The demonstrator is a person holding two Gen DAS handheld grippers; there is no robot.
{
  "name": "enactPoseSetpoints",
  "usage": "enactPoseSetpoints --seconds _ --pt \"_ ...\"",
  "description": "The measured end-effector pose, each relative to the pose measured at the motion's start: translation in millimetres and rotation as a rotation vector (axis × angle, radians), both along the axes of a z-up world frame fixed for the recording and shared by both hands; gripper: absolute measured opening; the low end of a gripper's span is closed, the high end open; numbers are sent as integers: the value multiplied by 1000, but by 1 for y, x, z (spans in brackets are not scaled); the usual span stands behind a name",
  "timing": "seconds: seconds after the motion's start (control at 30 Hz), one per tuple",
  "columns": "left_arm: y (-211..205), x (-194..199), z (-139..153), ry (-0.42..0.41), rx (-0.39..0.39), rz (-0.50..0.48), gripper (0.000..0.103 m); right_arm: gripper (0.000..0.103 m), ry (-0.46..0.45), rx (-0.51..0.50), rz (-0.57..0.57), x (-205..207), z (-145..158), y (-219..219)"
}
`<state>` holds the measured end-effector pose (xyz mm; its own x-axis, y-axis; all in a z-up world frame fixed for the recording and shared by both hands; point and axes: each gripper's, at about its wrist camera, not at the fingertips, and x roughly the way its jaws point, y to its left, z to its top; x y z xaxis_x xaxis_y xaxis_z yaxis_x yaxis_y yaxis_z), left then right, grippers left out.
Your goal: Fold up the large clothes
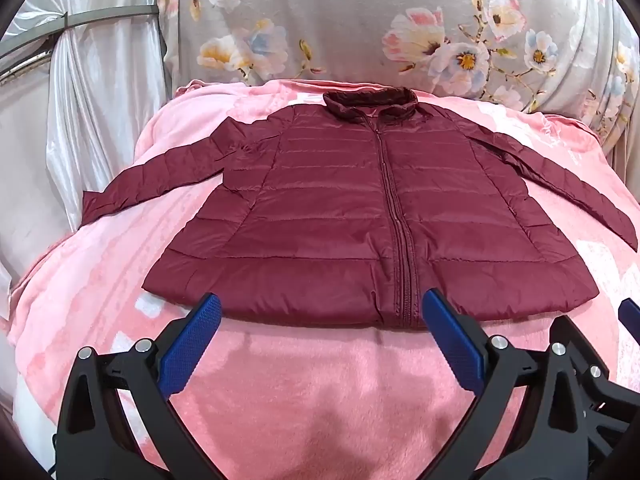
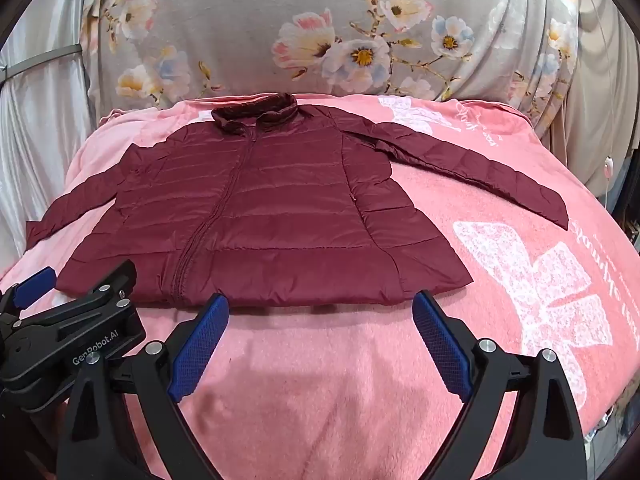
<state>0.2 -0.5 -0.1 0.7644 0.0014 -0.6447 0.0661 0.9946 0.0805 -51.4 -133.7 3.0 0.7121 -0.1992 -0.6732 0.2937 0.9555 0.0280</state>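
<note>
Both grippers — left (image 1: 320,320), right (image 2: 320,316) — gape empty; best pinch the flat maroon quilted jacket (image 1: 352,216) by its sleeves first, folding inward.

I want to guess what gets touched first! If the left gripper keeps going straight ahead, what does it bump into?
Probably the bottom hem of the maroon jacket, just ahead of the open left gripper; depth is unclear.

A plain burgundy quilted jacket (image 1: 344,208) lies on a pink blanket (image 2: 520,280) with white butterfly prints, a grey floral sheet (image 1: 360,20) behind the jacket, blue-padded black jaws before it.
</note>
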Motion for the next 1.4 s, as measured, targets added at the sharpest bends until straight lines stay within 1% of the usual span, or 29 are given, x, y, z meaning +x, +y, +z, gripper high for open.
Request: enactPoseSetpoints --seconds 0.4,0.43,0.5,0.63,0.9,1.1,1.13,1.4 --pt "1 4 1 -3 -22 0 98 91 -7 -4 -5 -6 5 -2" --pt "1 -4 4 -7 -5 -2 98 91 -8 -4 -6 -6 6 -2" --pt "0 -2 4 -11 -2 1 98 91 -11 -5 -4 -7 7 -4" --pt "-2 -5 5 -22 3 2 98 91 -15 -6 -11 -9 11 -4" --pt "-4 -7 8 -19 2 13 97 91 -16 -5 -10 -9 10 -3" --pt "-1 -15 17 -20 5 40 97 91 -31 -7 9 -12 20 3" --pt "6 -15 18 -19 1 40 97 91 -35 -8 12 -13 22 4" --pt "16 -23 31 -39 0 60 97 91 -63 -13 31 -18 32 12"
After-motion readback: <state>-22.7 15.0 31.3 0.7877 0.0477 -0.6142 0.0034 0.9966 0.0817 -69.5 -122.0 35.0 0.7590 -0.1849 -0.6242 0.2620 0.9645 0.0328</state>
